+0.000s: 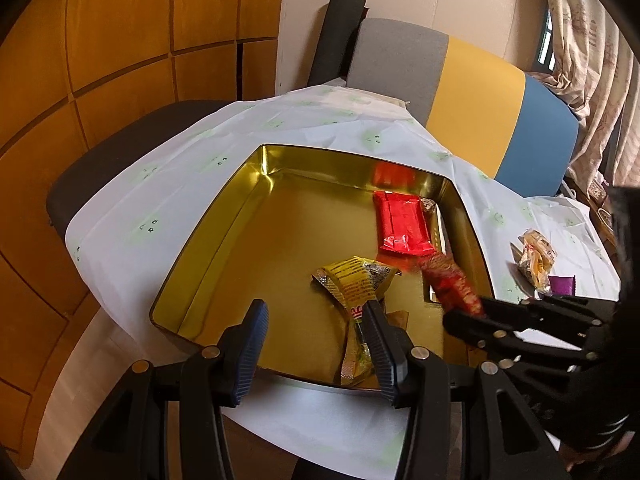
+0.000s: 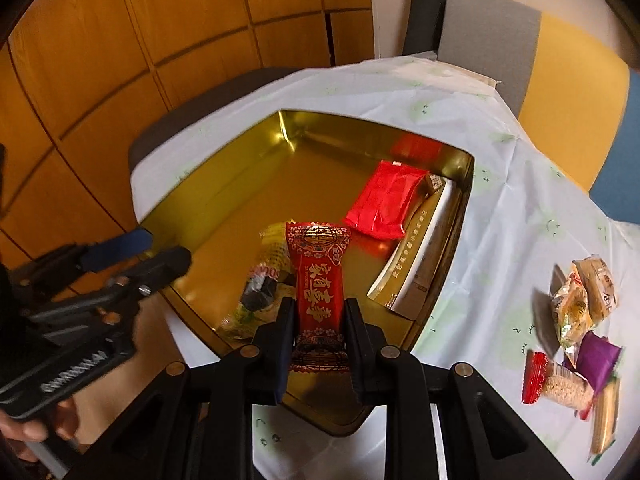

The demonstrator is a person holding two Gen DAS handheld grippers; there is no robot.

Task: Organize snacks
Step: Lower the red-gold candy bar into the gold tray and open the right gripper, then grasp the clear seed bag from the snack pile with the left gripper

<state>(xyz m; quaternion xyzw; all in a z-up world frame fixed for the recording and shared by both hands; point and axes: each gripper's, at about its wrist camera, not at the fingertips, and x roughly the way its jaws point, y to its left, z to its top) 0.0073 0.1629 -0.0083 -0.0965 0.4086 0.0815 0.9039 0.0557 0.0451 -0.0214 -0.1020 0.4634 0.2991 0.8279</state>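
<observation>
A gold tin [image 1: 208, 224] [image 2: 224, 168] stands open on the white tablecloth. A flat red packet [image 1: 402, 224] [image 2: 382, 204] lies inside it, with a white and gold box [image 2: 416, 264] along the right wall and a yellow packet [image 1: 356, 280] near the front. My right gripper [image 2: 319, 312] [image 1: 464, 320] is shut on a red packet with gold characters [image 2: 318, 280] [image 1: 448, 284], held over the tin's near right part. My left gripper [image 1: 314, 306] [image 2: 160, 248] stands open above the tin's front edge. Nothing is between its fingers, and the yellow packet lies beside its right finger.
Several loose snacks [image 2: 580, 300] [image 1: 536, 260] lie on the tablecloth [image 2: 500, 200] right of the tin, among them a purple packet [image 2: 598, 360]. A grey, yellow and blue chair back [image 1: 472, 80] stands behind the table. A wood-panelled wall [image 1: 120, 40] is at the left.
</observation>
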